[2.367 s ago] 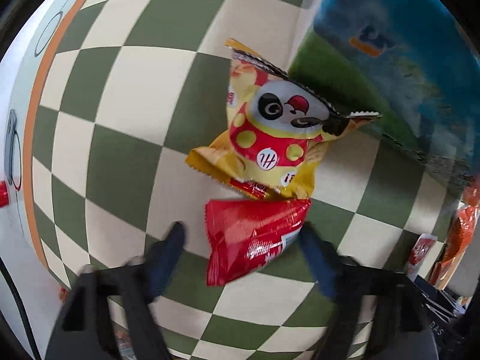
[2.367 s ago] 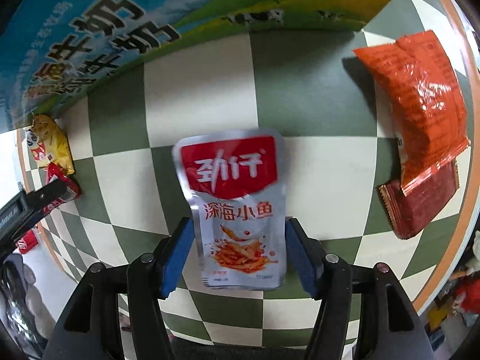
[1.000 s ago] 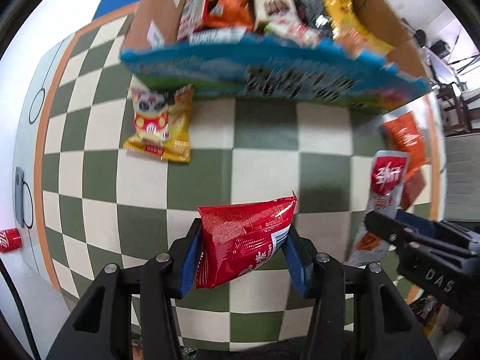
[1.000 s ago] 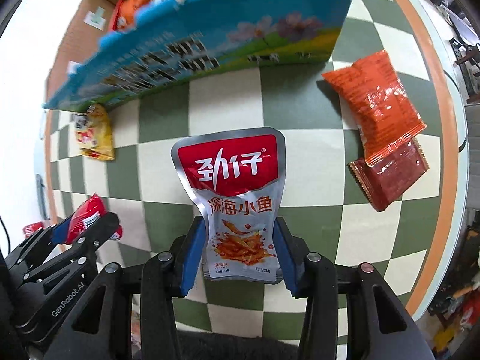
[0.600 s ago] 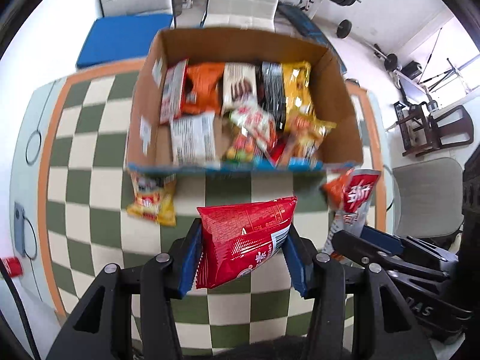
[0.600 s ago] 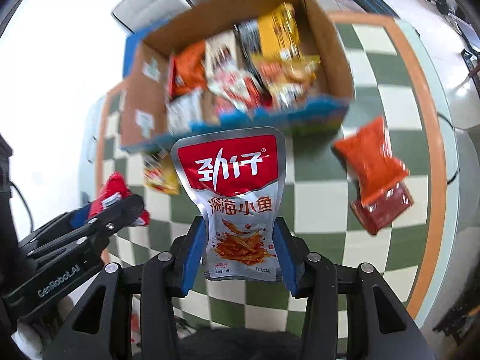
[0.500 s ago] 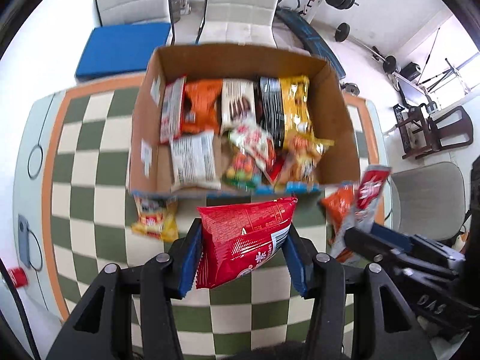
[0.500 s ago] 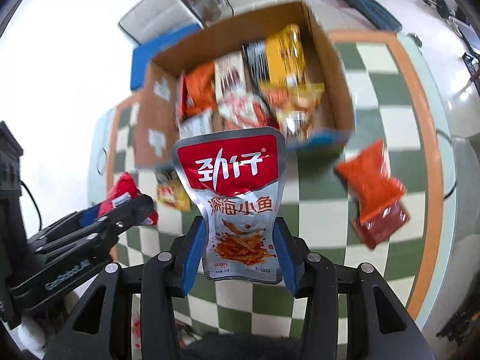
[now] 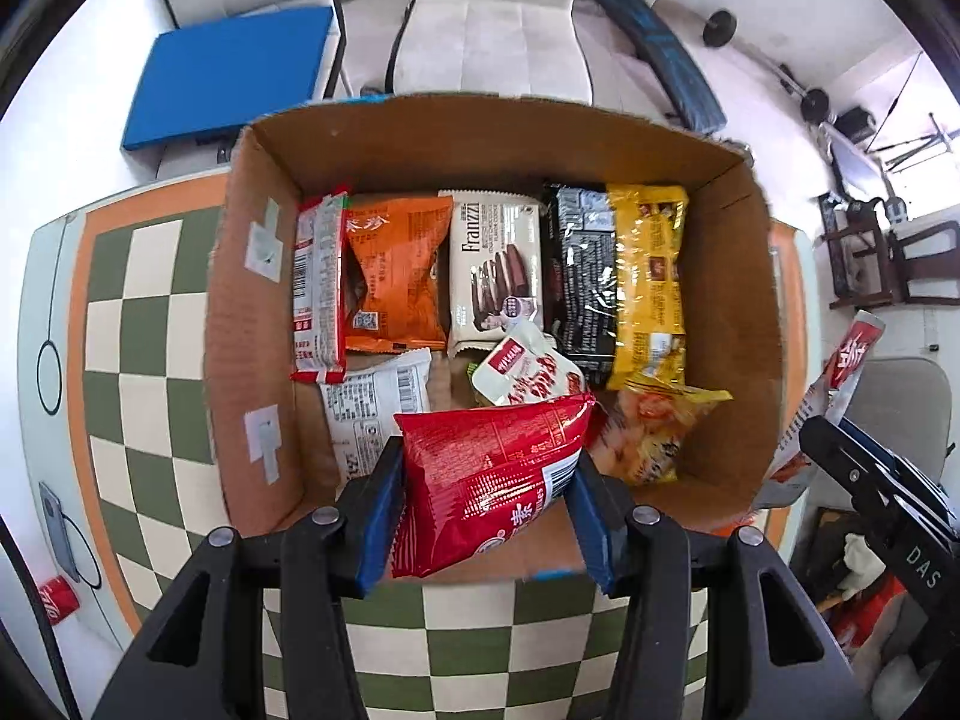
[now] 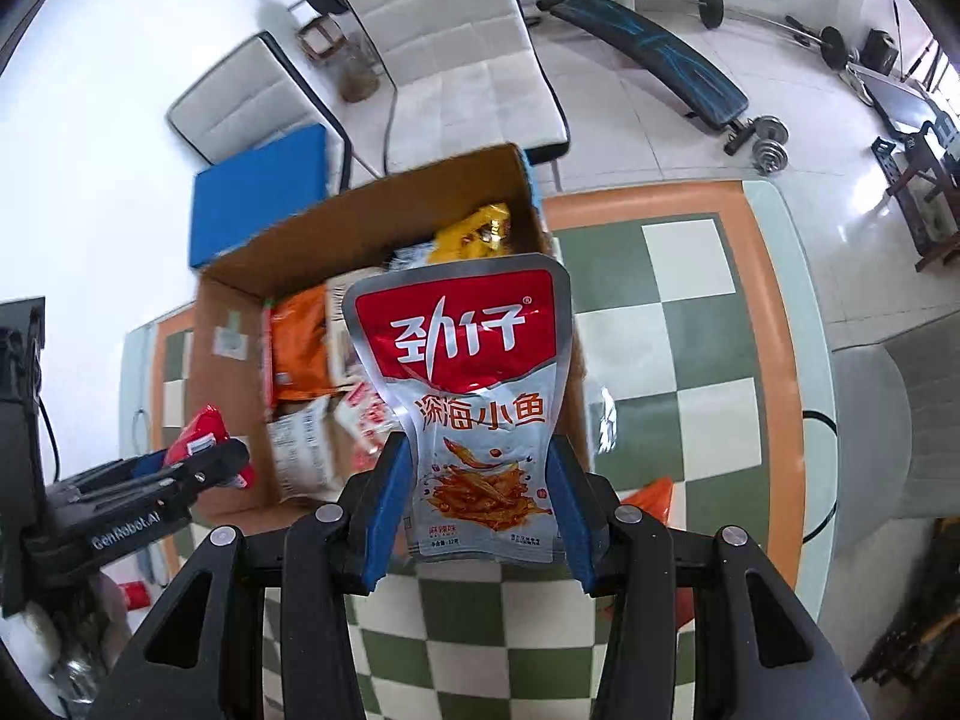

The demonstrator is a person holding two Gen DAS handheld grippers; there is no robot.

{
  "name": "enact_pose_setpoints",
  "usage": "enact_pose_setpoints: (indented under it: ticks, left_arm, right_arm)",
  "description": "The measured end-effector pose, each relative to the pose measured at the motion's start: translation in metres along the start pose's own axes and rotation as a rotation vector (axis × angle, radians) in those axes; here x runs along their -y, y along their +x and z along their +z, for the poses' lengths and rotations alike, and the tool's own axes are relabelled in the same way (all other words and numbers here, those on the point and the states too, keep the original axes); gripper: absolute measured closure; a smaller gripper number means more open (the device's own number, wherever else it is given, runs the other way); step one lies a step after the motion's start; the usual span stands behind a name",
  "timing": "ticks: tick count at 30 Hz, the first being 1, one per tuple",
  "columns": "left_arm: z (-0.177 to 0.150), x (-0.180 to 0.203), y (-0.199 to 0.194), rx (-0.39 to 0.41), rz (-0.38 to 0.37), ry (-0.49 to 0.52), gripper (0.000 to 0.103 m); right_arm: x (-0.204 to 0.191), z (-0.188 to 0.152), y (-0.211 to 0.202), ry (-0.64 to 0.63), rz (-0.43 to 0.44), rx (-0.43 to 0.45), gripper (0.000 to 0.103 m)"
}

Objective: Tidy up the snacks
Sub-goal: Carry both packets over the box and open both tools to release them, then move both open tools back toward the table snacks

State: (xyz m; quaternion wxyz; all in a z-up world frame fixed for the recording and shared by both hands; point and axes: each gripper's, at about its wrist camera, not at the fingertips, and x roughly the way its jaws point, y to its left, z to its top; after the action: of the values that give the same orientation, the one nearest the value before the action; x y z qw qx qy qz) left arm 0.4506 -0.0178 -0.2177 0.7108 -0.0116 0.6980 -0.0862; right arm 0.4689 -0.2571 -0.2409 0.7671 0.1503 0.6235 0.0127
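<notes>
1. Left wrist view: left tongs [image 9: 486, 504] pinching a red snack bag [image 9: 489, 483], pointing straight down over the near edge of the cardboard box [image 9: 252, 324].
2. Right wrist view: right tongs [image 10: 477, 507] clamped on a silver fish-snack pouch [image 10: 465, 396], held upright just short of the box's near right corner.
3. Changed within the last second or so: both sets of tongs lifted off the checkered table [image 9: 144, 324] and carried toward the box; interior now open to view below the left tongs, where only its blue side wall showed before.
4. Directly ahead of the left tongs: rows of packets, among them an orange bag [image 9: 396, 276], a white Franzzi pack [image 9: 495, 270] and a yellow bag [image 9: 648, 282], with a little bare cardboard floor beside the white barcode packet [image 9: 375, 414].
5. Meaning for the task: pickup done for both snacks, transport nearly done; likely remaining step a release into the box, left first, right after a short move further over the rim.
6. Risk, as a judgement: pouch dropping outside the wall if let go from its present place.
</notes>
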Motion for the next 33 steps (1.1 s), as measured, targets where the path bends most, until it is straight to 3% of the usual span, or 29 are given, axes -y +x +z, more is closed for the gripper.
enact_pose_setpoints:
  ticks: [4, 9, 10, 12, 14, 15, 16, 17, 21, 25, 27, 30, 33]
  left_arm:
    - [0.007, 0.000, 0.017, -0.037, 0.034, 0.012, 0.053]
    - [0.009, -0.002, 0.031, -0.083, 0.012, 0.008, 0.052]
    - [0.009, -0.002, 0.032, -0.083, 0.017, 0.006, 0.050]
    - [0.009, -0.003, 0.033, -0.081, 0.012, 0.000, 0.033]
    - [0.009, -0.004, 0.031, -0.072, 0.011, -0.002, 0.018]
    - [0.009, -0.003, 0.030, -0.064, 0.013, -0.002, 0.016]
    - [0.008, -0.003, 0.027, -0.054, 0.018, -0.001, 0.016]
    - [0.009, -0.002, 0.026, -0.049, 0.017, 0.000, 0.016]
    - [0.008, 0.001, 0.016, -0.031, 0.011, 0.007, 0.016]
    - [0.004, 0.004, 0.000, 0.021, 0.005, 0.024, 0.016]
    - [-0.002, 0.002, -0.016, 0.102, 0.023, 0.021, 0.016]
    - [-0.014, -0.003, -0.035, 0.190, 0.044, 0.009, 0.015]
    - [-0.030, -0.016, -0.048, 0.224, 0.049, -0.027, 0.015]
  right_arm:
    - [0.007, 0.008, 0.023, 0.022, -0.005, -0.038, 0.054]
    - [0.011, 0.007, 0.041, 0.039, -0.003, -0.076, 0.048]
    - [0.012, 0.007, 0.043, 0.043, -0.002, -0.083, 0.045]
    - [0.014, 0.007, 0.046, 0.054, 0.002, -0.103, 0.044]
    - [0.015, 0.007, 0.048, 0.055, 0.004, -0.108, 0.037]
    - [0.014, 0.007, 0.048, 0.054, 0.009, -0.113, 0.033]
    - [0.014, 0.007, 0.047, 0.055, 0.011, -0.116, 0.018]
    - [0.013, 0.007, 0.046, 0.053, 0.005, -0.117, 0.012]
    - [0.008, 0.005, 0.043, 0.041, -0.001, -0.116, 0.012]
    - [0.000, 0.001, 0.034, 0.011, 0.004, -0.075, 0.007]
    - [-0.007, -0.002, 0.028, -0.021, -0.008, -0.041, 0.007]
    - [-0.014, -0.010, 0.020, -0.041, 0.013, -0.021, 0.007]
    - [-0.019, -0.022, 0.014, -0.024, 0.064, -0.021, 0.007]
